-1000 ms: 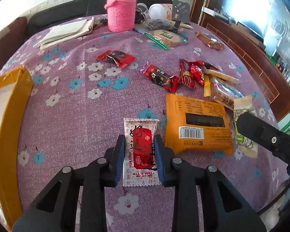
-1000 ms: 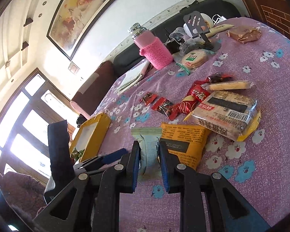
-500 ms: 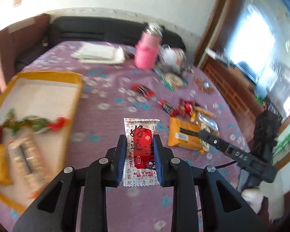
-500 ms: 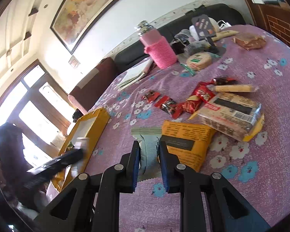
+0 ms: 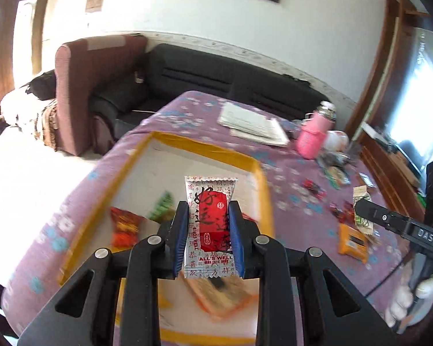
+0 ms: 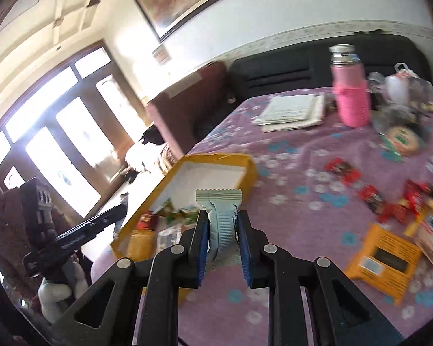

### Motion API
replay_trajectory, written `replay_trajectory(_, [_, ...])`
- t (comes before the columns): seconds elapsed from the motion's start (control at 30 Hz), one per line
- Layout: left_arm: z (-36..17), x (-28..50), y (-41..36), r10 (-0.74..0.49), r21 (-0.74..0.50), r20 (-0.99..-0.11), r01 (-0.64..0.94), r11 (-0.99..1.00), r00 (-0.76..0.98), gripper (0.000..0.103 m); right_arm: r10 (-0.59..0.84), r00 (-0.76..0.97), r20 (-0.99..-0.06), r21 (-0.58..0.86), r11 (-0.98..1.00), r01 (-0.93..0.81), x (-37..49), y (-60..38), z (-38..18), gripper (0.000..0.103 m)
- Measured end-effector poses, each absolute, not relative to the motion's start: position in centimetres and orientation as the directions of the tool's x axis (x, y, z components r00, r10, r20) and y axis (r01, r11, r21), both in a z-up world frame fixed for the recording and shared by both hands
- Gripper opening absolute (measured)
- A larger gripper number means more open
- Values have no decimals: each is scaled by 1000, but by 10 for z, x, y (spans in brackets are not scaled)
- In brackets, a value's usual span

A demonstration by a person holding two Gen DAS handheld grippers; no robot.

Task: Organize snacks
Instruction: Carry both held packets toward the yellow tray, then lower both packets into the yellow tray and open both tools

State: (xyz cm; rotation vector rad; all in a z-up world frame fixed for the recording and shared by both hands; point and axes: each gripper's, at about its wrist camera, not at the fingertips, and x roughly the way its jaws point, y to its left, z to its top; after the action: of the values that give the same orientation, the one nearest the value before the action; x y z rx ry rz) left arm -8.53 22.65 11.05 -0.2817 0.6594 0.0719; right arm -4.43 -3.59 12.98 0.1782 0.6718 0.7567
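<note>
So we're at the drop-off part: both hands are carrying a snack toward the box. The left gripper [image 5: 207, 236] is clamped on a white-and-red packet [image 5: 211, 225] and hangs right over the yellow box [image 5: 205, 144], packet held up in the air above what's already inside. The right gripper [image 6: 222, 242] is squeezed on a pale green-grey packet [image 6: 220, 213], hovering over the purple tablecloth [image 6: 297, 155] just beside the box's near edge, not over it yet.

Next move, I'd guess: left one lowers a bit and lets go somewhere with free space, then the right one swings across the rim and does the same.

Inside the box I can make out an orange-red packet [image 5: 124, 226], something green [image 5: 163, 204] and a flat orange-edged pack [image 5: 222, 294] near the front, all pretty blurry. The far half of the box looks bare. Plenty of snacks are left on the table, like the orange packet [image 6: 381, 262] and the red candies [image 6: 342, 170].
</note>
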Motion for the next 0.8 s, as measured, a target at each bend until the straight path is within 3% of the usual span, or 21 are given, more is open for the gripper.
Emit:
replay_trajectory(0.17, [87, -55, 258, 4, -225, -663, -205, 953, 748, 25, 684, 436, -585, 390, 709, -588, -13, 44, 115, 20])
replay_trajectory(0.47, [53, -14, 272, -55, -276, -749, -237, 931, 660, 26, 558, 354, -750, 335, 783, -524, 40, 129, 44, 20])
replay_trajectory(0.67, [46, -12, 274, -95, -319, -753, -236, 918, 652, 32, 504, 406, -762, 254, 810, -529, 43, 140, 42, 25])
replay_trajectory(0.73, [50, -15, 275, -91, -324, -745, -241, 915, 661, 39, 505, 414, -757, 248, 809, -534, 43, 140, 45, 35])
replay_trajectory(0.8, [55, -19, 274, -88, -325, -737, -237, 916, 670, 40, 514, 436, -739, 240, 804, -544, 36, 136, 53, 37])
